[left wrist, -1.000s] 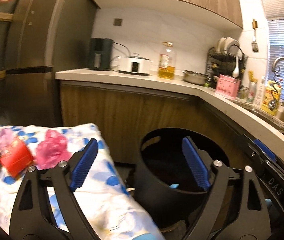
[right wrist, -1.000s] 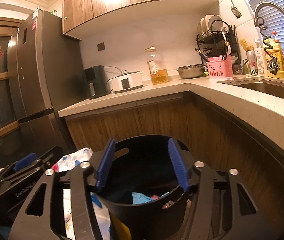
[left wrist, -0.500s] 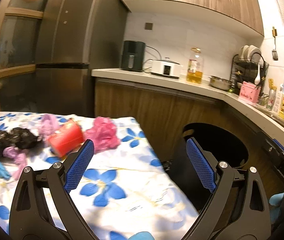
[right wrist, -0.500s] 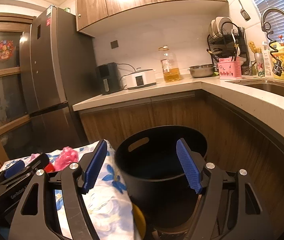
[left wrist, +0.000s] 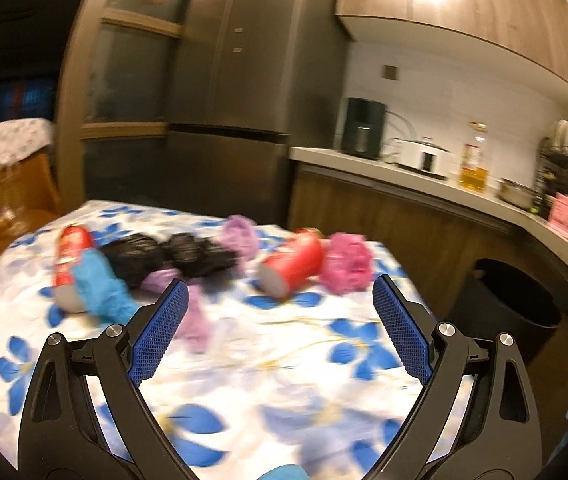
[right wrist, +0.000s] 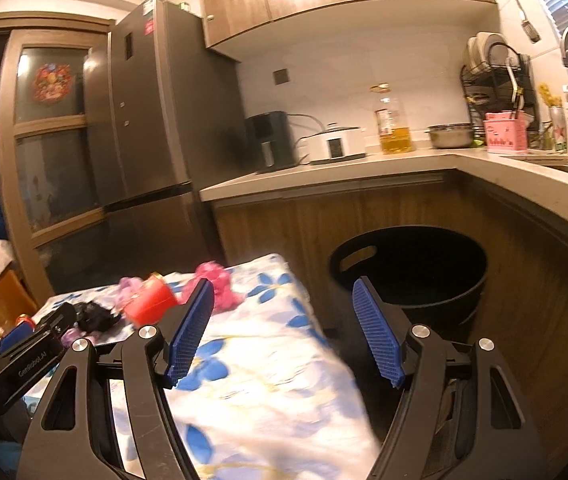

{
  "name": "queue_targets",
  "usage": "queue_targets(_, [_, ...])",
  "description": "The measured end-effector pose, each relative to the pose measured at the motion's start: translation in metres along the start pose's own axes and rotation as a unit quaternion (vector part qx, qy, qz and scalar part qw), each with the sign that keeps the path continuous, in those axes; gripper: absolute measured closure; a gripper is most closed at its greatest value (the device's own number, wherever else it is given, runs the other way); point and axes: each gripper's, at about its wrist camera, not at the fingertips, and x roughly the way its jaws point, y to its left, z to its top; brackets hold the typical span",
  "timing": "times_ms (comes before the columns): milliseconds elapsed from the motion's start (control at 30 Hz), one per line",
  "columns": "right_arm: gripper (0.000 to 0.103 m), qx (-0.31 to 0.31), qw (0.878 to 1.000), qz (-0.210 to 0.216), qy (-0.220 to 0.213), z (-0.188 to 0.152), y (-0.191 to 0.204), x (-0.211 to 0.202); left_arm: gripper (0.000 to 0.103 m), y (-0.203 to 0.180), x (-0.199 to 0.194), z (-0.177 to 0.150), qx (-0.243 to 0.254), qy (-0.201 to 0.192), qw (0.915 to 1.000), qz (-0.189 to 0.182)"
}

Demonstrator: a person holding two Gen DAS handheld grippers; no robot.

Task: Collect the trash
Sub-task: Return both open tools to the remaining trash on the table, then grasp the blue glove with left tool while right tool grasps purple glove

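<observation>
Trash lies along the far side of a table with a blue-flowered cloth (left wrist: pixel 284 364): a red cup on its side (left wrist: pixel 295 266), a pink bag (left wrist: pixel 345 262), black bags (left wrist: pixel 172 258), a purple wad (left wrist: pixel 240 234), a blue glove (left wrist: pixel 100 286) and a second red cup (left wrist: pixel 70 258). My left gripper (left wrist: pixel 280 312) hangs open above the cloth, short of the trash, nothing between its fingers. A black bin (right wrist: pixel 411 270) stands on the floor right of the table. My right gripper (right wrist: pixel 284 320) is open and empty near the table's right edge, the bin just beyond it.
A wooden-fronted kitchen counter (right wrist: pixel 363 168) wraps behind the bin and to the right, carrying appliances, an oil bottle (right wrist: pixel 391 128) and a dish rack. A tall grey fridge (left wrist: pixel 240 100) stands behind the table. A cloth-covered chair (left wrist: pixel 16 176) is at the far left.
Both views swung left, away from the bin and toward the table. The trash pile now faces my left gripper. My right gripper has pulled back from over the bin, and its fingers stand slightly wider.
</observation>
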Motion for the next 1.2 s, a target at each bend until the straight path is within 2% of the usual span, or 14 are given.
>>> queue_targets(167, [0.032,-0.008,0.999,0.029,0.012,-0.011,0.027,0.007,0.011,0.046,0.002,-0.007,-0.017,0.002,0.9978,0.064])
queue_targets(400, [0.032,-0.026,0.997,0.070,0.035,-0.028,0.063,0.021,0.011,0.098,0.001,-0.007,-0.040,0.000,0.9917,0.122])
queue_targets(600, [0.032,-0.034,0.994,0.091,0.052,-0.040,0.087,0.033,0.011,0.120,0.007,-0.012,-0.049,0.013,0.9902,0.130])
queue_targets(667, [0.032,-0.035,0.993,0.095,0.053,-0.042,0.092,0.036,0.015,0.120,0.014,-0.015,-0.050,0.023,0.9907,0.124])
queue_targets(733, [0.032,-0.034,0.993,0.096,0.055,-0.043,0.094,0.039,0.023,0.117,0.023,-0.016,-0.047,0.034,0.9906,0.124])
queue_targets(1000, [0.032,-0.033,0.993,0.102,0.059,-0.042,0.098,0.052,0.046,0.110,0.065,-0.017,-0.043,0.093,0.9864,0.129])
queue_targets(1200, [0.032,-0.035,0.992,0.103,0.066,-0.044,0.100,0.059,0.074,0.125,0.086,-0.026,-0.075,0.143,0.9783,0.129])
